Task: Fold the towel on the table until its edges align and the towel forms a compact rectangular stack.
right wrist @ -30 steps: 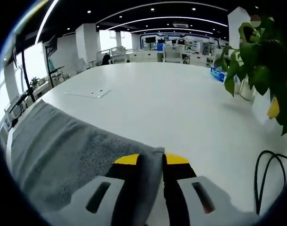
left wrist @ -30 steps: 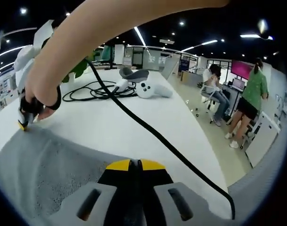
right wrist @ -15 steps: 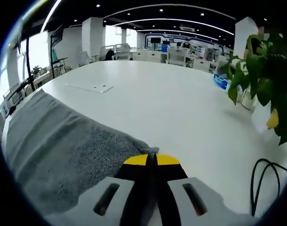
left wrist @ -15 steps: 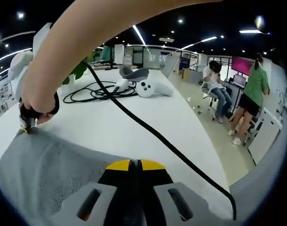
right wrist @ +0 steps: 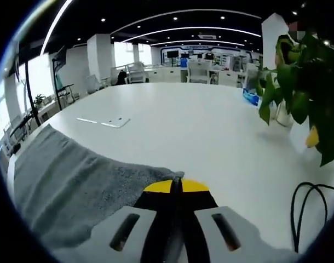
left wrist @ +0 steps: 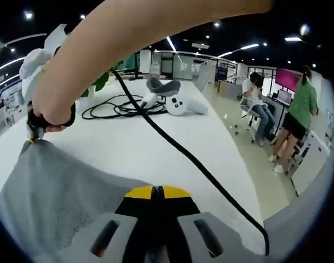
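The grey towel [left wrist: 52,192] lies across the white table [left wrist: 156,148], with one edge held up between two corners. My left gripper [left wrist: 153,192] is shut on the near corner, the cloth running under its yellow tips. At the left of the left gripper view, a hand holds my right gripper [left wrist: 31,140], pinched on the far corner. In the right gripper view the right gripper [right wrist: 176,185] is shut on that towel [right wrist: 68,175] corner, and the cloth spreads away to the left over the table [right wrist: 200,120].
A black cable [left wrist: 194,161] runs from the hand across the table. A white headset with controllers [left wrist: 175,101] and a cable coil [left wrist: 117,107] sit at the far end. A green plant [right wrist: 304,71] stands right. People [left wrist: 295,115] stand past the table edge.
The right gripper's jaws, open around the towel corner a second ago, have shut on it. The held edge has since risen slightly off the table. The left gripper stays shut on its corner.
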